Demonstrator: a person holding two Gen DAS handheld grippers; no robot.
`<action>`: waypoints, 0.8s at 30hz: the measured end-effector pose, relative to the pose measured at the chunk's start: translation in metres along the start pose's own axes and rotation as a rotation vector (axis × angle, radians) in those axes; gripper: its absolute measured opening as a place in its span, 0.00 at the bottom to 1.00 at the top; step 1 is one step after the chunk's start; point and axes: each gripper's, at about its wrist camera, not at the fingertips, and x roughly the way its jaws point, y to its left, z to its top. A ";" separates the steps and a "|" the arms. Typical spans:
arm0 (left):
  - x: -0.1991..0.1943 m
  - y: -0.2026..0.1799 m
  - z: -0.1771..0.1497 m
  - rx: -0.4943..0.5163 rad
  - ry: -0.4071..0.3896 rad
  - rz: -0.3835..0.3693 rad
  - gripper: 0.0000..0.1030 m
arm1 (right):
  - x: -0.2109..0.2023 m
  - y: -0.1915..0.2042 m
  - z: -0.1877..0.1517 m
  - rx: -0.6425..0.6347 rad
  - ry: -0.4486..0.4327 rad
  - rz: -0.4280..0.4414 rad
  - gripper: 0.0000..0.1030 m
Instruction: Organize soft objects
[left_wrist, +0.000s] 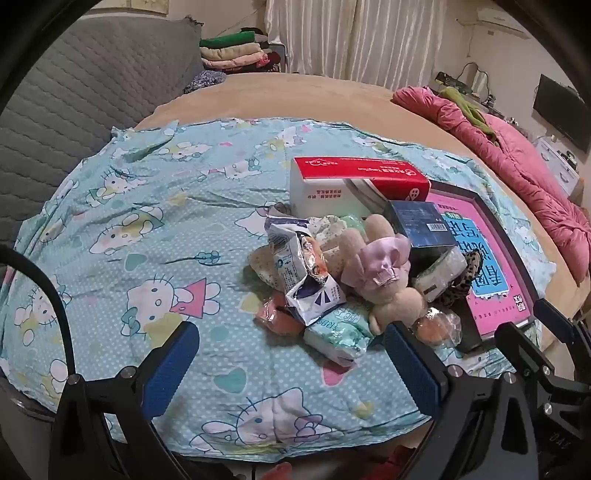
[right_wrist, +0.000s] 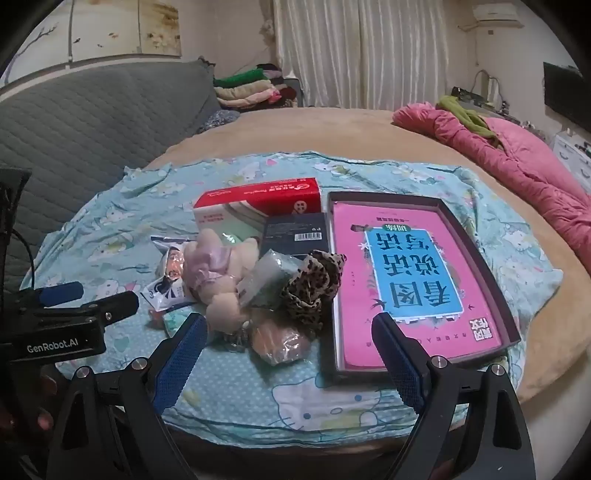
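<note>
A pile of small items lies on the Hello Kitty cloth (left_wrist: 147, 229). It holds a beige plush toy with a lilac bow (left_wrist: 384, 273) (right_wrist: 218, 269), a leopard scrunchie (right_wrist: 314, 284) (left_wrist: 465, 280), crumpled snack packets (left_wrist: 299, 273), a tissue pack (left_wrist: 338, 332), a wrapped grey pack (right_wrist: 269, 280) and a bagged orange sponge (right_wrist: 280, 341) (left_wrist: 437, 326). A dark tray with a pink book (right_wrist: 410, 273) (left_wrist: 491, 258) lies to the right. My left gripper (left_wrist: 291, 365) is open and empty before the pile. My right gripper (right_wrist: 288, 354) is open and empty, over the sponge.
A red and white box (left_wrist: 354, 184) (right_wrist: 258, 206) and a dark box (left_wrist: 421, 225) (right_wrist: 295, 236) stand behind the pile. A pink quilt (right_wrist: 517, 162) lies at the right, a grey padded headboard (left_wrist: 74, 110) at the left, folded clothes (left_wrist: 236, 51) at the back.
</note>
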 end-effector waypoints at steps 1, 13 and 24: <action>-0.001 -0.001 -0.001 0.002 -0.002 0.000 0.98 | 0.000 0.001 0.001 0.001 -0.001 -0.003 0.89; -0.006 -0.005 0.004 0.008 0.000 -0.001 0.98 | -0.004 0.001 0.002 0.001 -0.019 0.001 0.89; -0.007 -0.006 0.003 0.008 -0.001 -0.001 0.98 | -0.003 0.000 0.001 0.002 -0.015 -0.002 0.89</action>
